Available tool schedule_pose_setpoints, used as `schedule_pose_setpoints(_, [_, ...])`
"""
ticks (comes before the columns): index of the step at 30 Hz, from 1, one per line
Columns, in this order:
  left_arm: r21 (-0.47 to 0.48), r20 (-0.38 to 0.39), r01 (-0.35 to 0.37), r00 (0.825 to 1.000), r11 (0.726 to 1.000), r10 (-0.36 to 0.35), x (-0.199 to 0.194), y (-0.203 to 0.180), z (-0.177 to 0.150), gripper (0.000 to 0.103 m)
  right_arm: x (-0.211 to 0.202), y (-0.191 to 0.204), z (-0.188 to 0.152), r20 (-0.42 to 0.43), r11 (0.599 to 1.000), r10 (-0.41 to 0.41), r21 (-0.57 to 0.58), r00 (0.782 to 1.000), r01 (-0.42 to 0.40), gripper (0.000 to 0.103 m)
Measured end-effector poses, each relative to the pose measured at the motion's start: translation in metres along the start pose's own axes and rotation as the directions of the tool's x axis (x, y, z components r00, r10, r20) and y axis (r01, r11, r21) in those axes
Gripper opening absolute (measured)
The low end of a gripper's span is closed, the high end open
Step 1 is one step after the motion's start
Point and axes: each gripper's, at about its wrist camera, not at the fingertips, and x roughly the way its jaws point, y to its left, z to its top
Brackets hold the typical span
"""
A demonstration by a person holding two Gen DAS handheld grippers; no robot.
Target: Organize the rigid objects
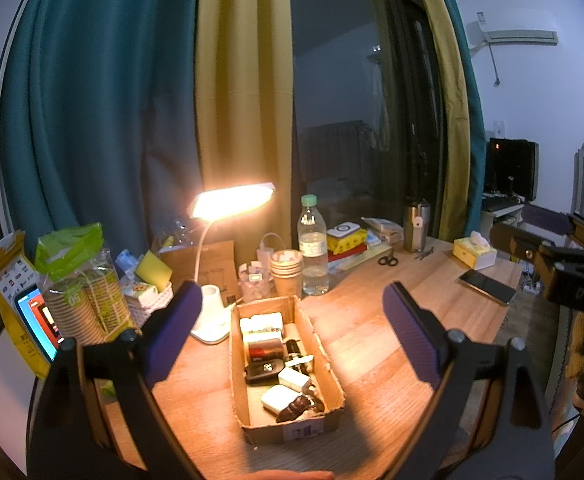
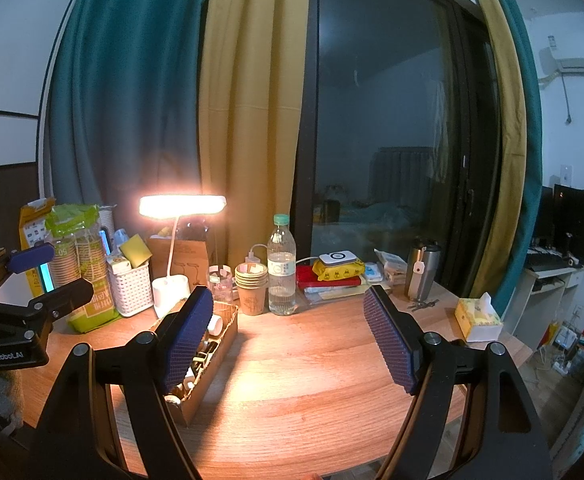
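The left hand-held gripper [image 1: 292,320] hovers with jaws spread wide and nothing between them, the cardboard box [image 1: 331,368] of small rigid items just below. The right hand-held gripper [image 2: 288,332], likewise spread and holding nothing, has that box at its left finger, over the table [image 2: 311,380].

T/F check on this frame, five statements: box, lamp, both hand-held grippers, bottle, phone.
1. The cardboard box holds small items. True.
2. The desk lamp is off. False: it is lit.
3. The left hand-held gripper is clamped on the box. False: its jaws stand open on either side of the box, touching nothing.
4. The right hand-held gripper is open and empty. True.
5. The water bottle lies on its side. False: it stands upright behind the box.
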Motion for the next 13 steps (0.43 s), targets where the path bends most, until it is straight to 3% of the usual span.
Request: schedule_pose_setpoints(13, [0.015, -0.008, -0.009, 1.0, 1.0, 0.009, 0.0042, 0.0024, -0.0019, 0.093, 0.0029, -0.0004, -0.0034, -0.014, 1.0, 0.003, 0.002, 1.0, -0.003, 0.081])
